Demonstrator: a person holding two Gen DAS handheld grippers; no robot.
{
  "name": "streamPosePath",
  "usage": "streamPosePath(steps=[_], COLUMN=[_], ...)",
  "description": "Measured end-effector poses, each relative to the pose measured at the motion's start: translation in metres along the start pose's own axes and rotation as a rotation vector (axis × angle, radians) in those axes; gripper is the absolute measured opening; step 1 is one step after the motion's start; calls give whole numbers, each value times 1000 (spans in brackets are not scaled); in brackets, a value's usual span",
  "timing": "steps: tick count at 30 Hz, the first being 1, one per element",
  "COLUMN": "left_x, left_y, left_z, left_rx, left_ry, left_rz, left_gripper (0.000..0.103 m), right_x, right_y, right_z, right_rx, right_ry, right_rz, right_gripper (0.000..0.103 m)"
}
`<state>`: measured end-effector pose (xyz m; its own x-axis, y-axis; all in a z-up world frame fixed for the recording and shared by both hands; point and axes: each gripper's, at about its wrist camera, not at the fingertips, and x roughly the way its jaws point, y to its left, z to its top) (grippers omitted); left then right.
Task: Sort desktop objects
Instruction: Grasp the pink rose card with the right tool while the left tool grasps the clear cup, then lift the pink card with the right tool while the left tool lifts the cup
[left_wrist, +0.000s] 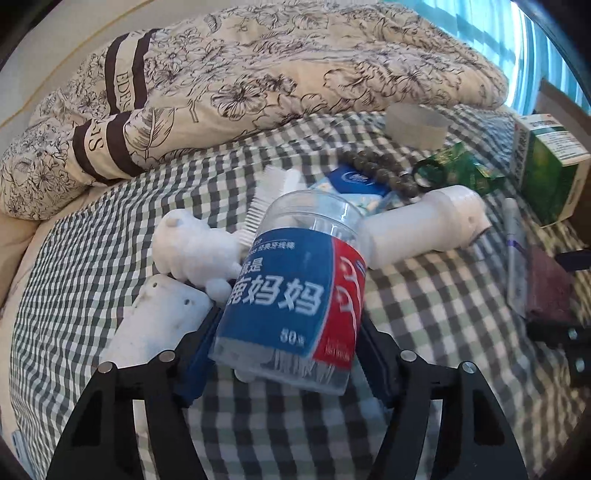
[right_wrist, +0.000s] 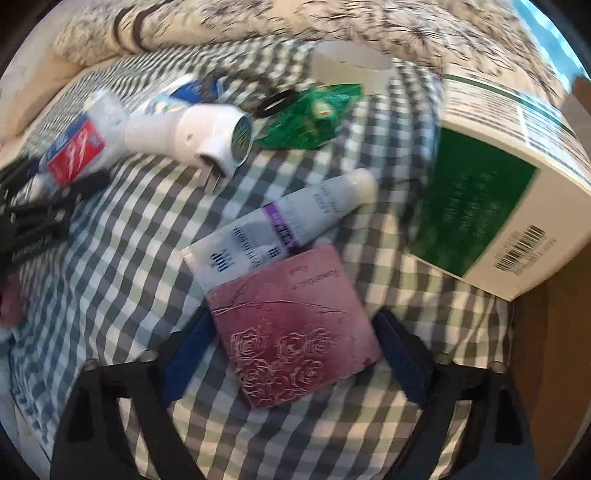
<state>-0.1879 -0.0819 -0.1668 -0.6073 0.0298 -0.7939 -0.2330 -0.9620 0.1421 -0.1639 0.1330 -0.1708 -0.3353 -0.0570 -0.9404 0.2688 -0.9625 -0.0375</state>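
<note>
Checkered bedsheet (left_wrist: 92, 258) lies open toward the left, bounded behind by a floral quilt (left_wrist: 295, 66). The left gripper (left_wrist: 288, 343) clamps a clear cylindrical floss-pick jar (left_wrist: 291, 288) with a blue-and-red label, crowded by a white plush toy (left_wrist: 192, 251), brush (left_wrist: 266, 199) and white plug-in device (left_wrist: 424, 229). The right gripper (right_wrist: 291, 339), jaws spread wide, straddles an embossed maroon wallet (right_wrist: 291, 328) without touching it; a grey tube (right_wrist: 273, 229) lies just beyond the wallet, and a green carton (right_wrist: 491, 199) hems in the right.
</note>
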Motion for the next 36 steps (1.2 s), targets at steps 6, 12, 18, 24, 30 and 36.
streamPosePath(steps=[6, 12, 18, 24, 30, 36], left_x=[-23, -49, -62, -36, -17, -9], left_y=[-5, -9, -11, -13, -13, -13], left_z=[-3, -5, -8, -3, -1, 2], left_rx=[-58, -95, -122, -116, -144, -156], left_ry=[-33, -59, -68, -31, -32, -47], left_rz=[-20, -59, -69, -72, -45, -28], left_gripper=[67, 65, 64, 64, 64, 66], right_x=[-16, -42, -61, -51, -28, -29], right_y=[0, -1, -2, 0, -17, -15], right_z=[-14, -30, -29, -24, -21, -20], right_rx=[50, 90, 119, 123, 245, 239], right_ry=[-18, -55, -62, -63, -27, -37], right_rz=[-15, 28, 97, 106, 219, 259], right_gripper=[76, 74, 26, 31, 23, 36])
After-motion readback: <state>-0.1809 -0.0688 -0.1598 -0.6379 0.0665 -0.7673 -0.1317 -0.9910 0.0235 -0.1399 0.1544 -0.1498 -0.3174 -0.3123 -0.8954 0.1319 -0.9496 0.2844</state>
